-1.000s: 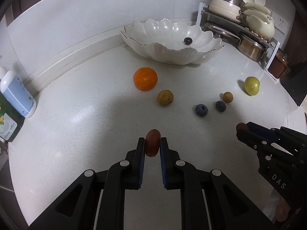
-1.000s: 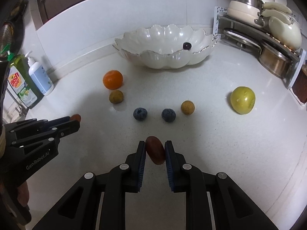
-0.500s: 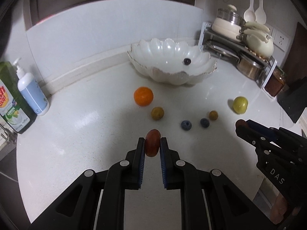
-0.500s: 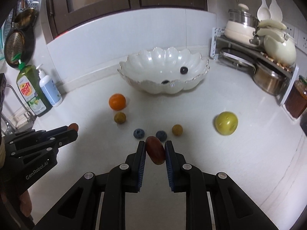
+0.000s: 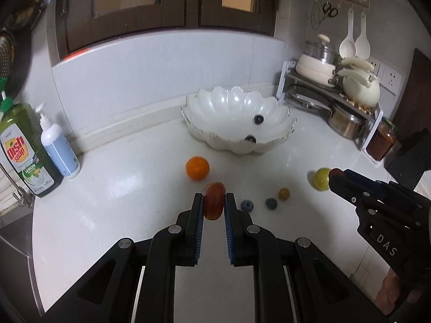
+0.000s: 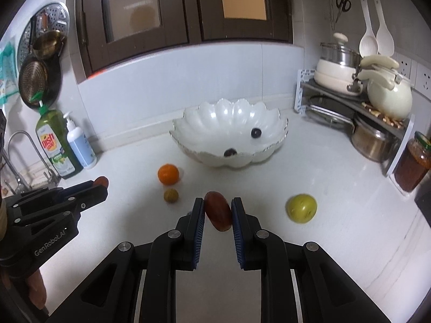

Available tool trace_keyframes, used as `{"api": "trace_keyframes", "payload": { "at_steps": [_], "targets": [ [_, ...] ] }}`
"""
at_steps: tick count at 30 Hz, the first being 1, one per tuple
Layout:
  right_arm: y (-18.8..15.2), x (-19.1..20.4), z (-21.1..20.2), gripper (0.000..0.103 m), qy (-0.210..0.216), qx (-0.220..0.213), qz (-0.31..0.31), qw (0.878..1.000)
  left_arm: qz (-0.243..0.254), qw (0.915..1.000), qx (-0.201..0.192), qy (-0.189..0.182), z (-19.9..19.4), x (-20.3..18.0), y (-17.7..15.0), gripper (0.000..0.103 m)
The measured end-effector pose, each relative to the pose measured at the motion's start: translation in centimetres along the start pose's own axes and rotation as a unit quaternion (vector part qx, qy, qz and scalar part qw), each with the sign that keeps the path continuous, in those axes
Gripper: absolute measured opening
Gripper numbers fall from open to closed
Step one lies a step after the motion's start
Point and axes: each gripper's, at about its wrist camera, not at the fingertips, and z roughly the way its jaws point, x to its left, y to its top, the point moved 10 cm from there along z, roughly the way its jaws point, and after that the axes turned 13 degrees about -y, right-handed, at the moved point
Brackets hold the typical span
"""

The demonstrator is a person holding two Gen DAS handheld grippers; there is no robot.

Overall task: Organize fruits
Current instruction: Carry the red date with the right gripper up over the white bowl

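Observation:
My left gripper (image 5: pixel 213 204) is shut on a reddish oval fruit (image 5: pixel 214 200), held above the white counter. My right gripper (image 6: pixel 217 211) is shut on a darker red oval fruit (image 6: pixel 218 211), also lifted. A white scalloped bowl (image 5: pixel 215 107) at the back holds two dark berries (image 5: pixel 258 119). On the counter lie an orange (image 5: pixel 197 168), two blueberries (image 5: pixel 247 205), a small brown fruit (image 5: pixel 284 193) and a yellow-green fruit (image 6: pixel 301 208). Another small brown fruit (image 6: pixel 170 195) shows in the right wrist view. Each gripper appears at the edge of the other's view.
A dish soap bottle (image 5: pixel 24 150) and a white pump bottle (image 5: pixel 58 145) stand at the left by a sink tap (image 6: pixel 21 156). A rack with pots and a kettle (image 6: pixel 388 94) fills the right corner, with a jar (image 6: pixel 413 164) beside it.
Both grippers have risen with their fruits, so the counter and bowl look farther away and the wall cabinets have come into view. A second berry in the bowl now shows.

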Motion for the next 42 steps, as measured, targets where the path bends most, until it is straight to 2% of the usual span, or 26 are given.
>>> {"api": "trace_keyframes", "payload": {
  "at_steps": [18,26,42],
  "targets": [
    [6.2,-1.0,0.2,0.022,0.033,-0.050,0.010,0.998,0.016,0.9969,-0.077,0.011,-1.0,-1.7,7.0,0.016],
    [9.1,-1.0,1.1,0.022,0.041,-0.063,0.020,0.997,0.024,0.9950,-0.096,0.015,-0.4,-2.0,10.0,0.016],
    [13.8,-2.8,3.6,0.022,0.004,-0.066,0.006,0.998,0.046,0.9924,-0.113,0.020,1.8,-2.5,15.4,0.016]
  ]
}}
